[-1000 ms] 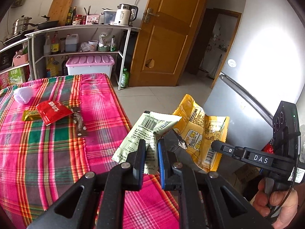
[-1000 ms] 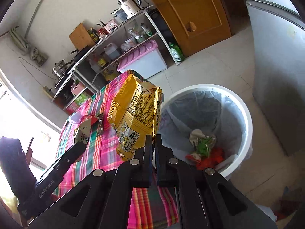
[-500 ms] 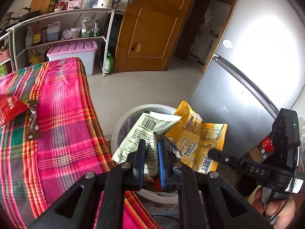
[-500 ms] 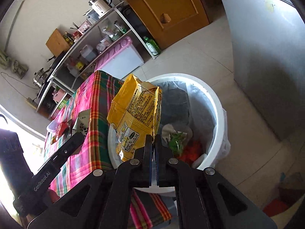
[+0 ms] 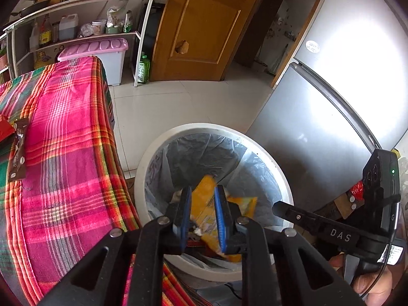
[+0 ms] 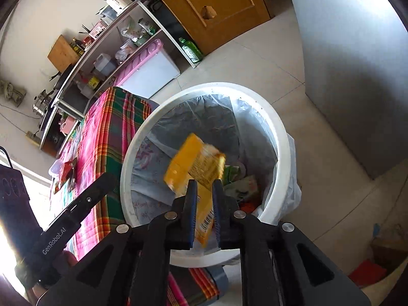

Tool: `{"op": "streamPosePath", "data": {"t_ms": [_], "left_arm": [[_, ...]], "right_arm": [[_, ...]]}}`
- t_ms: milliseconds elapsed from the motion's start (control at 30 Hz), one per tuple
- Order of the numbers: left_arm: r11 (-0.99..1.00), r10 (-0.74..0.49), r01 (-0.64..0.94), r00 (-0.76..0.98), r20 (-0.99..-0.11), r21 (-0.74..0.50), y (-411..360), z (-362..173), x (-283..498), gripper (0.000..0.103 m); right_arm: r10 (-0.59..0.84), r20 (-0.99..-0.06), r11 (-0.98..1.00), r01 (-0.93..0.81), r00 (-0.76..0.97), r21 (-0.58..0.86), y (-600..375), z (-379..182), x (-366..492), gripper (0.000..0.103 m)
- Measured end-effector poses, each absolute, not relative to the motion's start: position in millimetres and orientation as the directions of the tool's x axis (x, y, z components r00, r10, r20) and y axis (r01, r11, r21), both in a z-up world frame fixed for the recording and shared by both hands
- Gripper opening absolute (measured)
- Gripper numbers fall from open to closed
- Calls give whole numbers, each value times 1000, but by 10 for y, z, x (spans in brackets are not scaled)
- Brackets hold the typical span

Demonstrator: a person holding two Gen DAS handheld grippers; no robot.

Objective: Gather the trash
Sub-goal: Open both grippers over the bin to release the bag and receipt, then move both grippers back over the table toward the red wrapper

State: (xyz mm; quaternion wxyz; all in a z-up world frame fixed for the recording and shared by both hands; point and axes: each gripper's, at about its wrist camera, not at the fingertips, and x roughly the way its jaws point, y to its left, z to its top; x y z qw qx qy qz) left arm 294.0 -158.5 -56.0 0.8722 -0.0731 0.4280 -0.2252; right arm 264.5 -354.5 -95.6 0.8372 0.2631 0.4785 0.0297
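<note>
**Ana:** Fingers first, left wrist view: the left gripper [image 5: 202, 214] sits low in the middle of the frame, its blue-padded jaws parted a little and just been opening. Nothing is pinched between them.

**Ben:** And the trash?

**Ana:** A yellow snack bag [image 5: 204, 204] shows through the gap and to the right of it, but it lies beyond the pads, down inside the white bin [image 5: 283, 178] with its clear liner. Whether the pale wrapper lies in there too I cannot tell from this view. At the left edge, on the plaid tablecloth [image 5: 63, 153], a dark wrapper [image 5: 19, 153] lies flat, with a red packet [image 5: 3, 130] just beside it, well apart from the fingers. The right gripper's body [image 5: 331, 232] crosses the lower right, a hand [image 5: 369, 280] under it.

**Ben:** Right wrist view?

**Ana:** The right gripper [image 6: 204, 204] is at lower centre, its jaws also slightly apart and just been opening. The same yellow snack bag [image 6: 196, 168] is blurred, above the fingertips and trailing down through the gap; the pads do not seem to press on it. It hangs over the bin's [image 6: 280, 137] mouth, with green and orange scraps [image 6: 242, 186] to its right at the bottom. The left gripper's body [image 6: 76, 211] runs along the lower left, beside the tablecloth [image 6: 107, 132].
</note>
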Motion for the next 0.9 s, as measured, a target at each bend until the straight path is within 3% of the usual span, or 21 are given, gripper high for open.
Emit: {"op": "streamPosePath", "data": {"t_ms": [467, 900], "left_arm": [[906, -424, 286, 626, -654, -313, -1094, -186, 2610, 19], [945, -305, 143, 710, -634, -295, -295, -47, 2100, 21]], "right_arm": [[337, -726, 875, 86, 599, 477, -3252, -547, 2473, 13], [431, -684, 884, -123, 589, 451, -2553, -228, 2250, 18]]}}
